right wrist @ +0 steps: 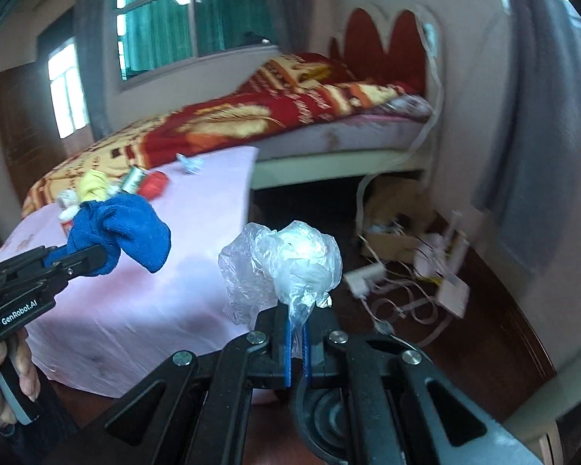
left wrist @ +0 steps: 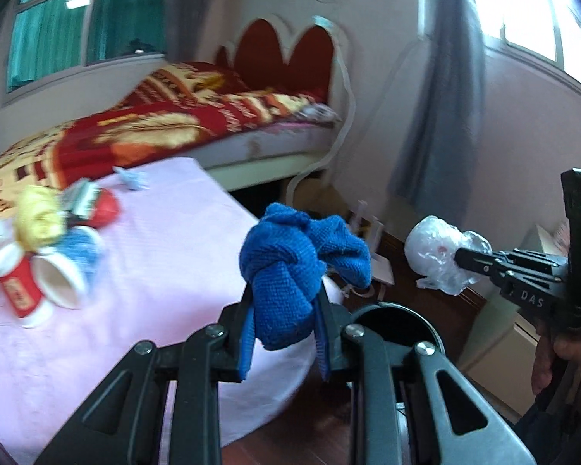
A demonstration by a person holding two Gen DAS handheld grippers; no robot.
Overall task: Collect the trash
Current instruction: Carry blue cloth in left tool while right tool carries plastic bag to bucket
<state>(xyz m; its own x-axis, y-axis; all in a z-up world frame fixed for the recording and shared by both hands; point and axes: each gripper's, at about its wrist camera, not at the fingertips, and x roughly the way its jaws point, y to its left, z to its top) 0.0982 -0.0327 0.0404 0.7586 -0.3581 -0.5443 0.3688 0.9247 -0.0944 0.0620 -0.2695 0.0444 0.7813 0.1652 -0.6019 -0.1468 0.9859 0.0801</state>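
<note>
- i am holding my left gripper [left wrist: 286,294] clamped tight on a bunched blue cloth [left wrist: 302,263], which is sticking up and flopping over past the fingertips.
- my right gripper [right wrist: 296,310] is pinching the tail of a crumpled clear plastic bag [right wrist: 286,263]; the wad is ballooning out just beyond the tips.
- both grippers are hanging side by side off the edge of the pink-covered table [left wrist: 143,255], over dark wood floor.
- more trash is sitting on the table's far side: tipped paper cups [left wrist: 46,279], a crumpled yellow wrapper [left wrist: 40,217], a red item [left wrist: 106,207] and a small pale blue scrap [left wrist: 131,180].
- a dark round bin rim [left wrist: 395,321] is showing just behind my left fingers, beside the table.
- beyond the table a bed with a red and gold blanket [right wrist: 251,116] is lying under the window.
- white boxes and cables [right wrist: 414,271] are cluttering the floor near the wall.
</note>
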